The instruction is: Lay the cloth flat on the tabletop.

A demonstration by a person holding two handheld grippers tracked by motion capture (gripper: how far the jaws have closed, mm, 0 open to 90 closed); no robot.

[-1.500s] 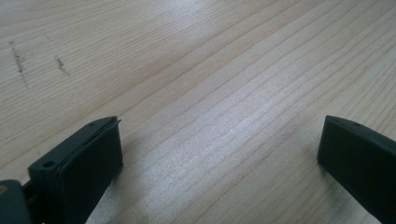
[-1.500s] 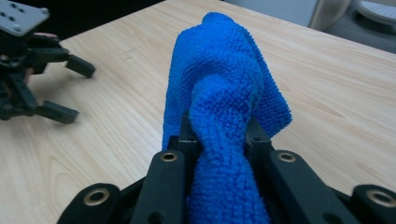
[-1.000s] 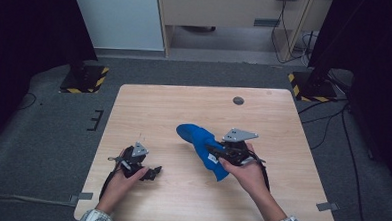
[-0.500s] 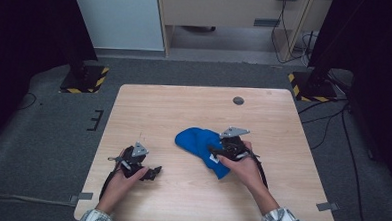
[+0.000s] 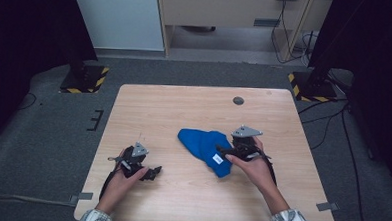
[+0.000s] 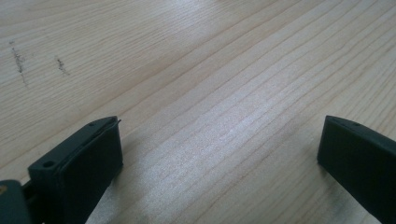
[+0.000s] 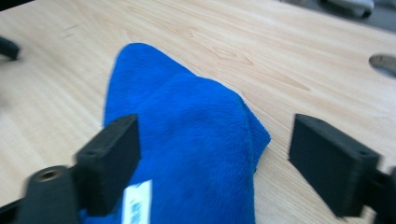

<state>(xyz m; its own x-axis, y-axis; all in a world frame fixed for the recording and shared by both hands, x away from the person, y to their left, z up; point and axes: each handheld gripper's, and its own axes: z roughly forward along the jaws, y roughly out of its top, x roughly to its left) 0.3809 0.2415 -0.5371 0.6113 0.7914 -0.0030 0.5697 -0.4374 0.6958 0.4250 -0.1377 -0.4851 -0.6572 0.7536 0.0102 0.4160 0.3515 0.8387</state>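
The blue cloth [image 5: 205, 149] lies bunched at mid-table [image 5: 184, 105], between the spread jaws of the right gripper [image 7: 212, 163], which have just been opening, unclamped. The left gripper [image 5: 151, 172] rests well apart, jaws wide over bare wood.

Lab-style recording room: bare wooden table [image 5: 174, 104] on grey carpet [image 5: 43, 134], hazard-striped stand bases [image 5: 85, 79], loose cables [image 5: 333, 121], dark curtains [image 5: 22, 43].
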